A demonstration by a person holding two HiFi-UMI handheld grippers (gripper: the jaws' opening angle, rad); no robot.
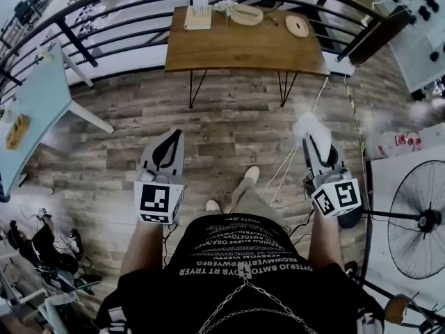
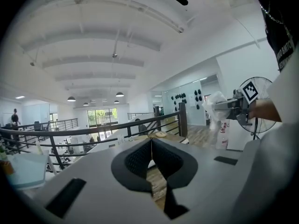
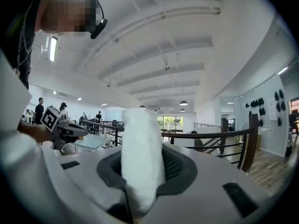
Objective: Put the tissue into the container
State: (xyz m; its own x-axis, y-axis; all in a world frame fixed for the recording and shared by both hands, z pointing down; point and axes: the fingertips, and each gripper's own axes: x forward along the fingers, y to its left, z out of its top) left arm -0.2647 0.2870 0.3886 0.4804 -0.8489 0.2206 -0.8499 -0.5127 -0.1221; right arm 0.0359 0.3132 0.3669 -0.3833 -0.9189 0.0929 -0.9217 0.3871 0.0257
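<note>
You hold both tools out over the wood floor (image 1: 229,127). The left tool (image 1: 174,136), at lower left, has its jaws together with nothing in them. The right tool (image 1: 316,145), at middle right, is clamped on the tissue (image 1: 306,125), a soft white puffy wad sticking out past its tips.

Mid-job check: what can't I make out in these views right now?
The container: head view, items on the wooden table too small to identify it.
Lower end of the tissue: right gripper view, sunk inside the right claw.
Right claw's tips: head view, covered by the tissue.
</note>
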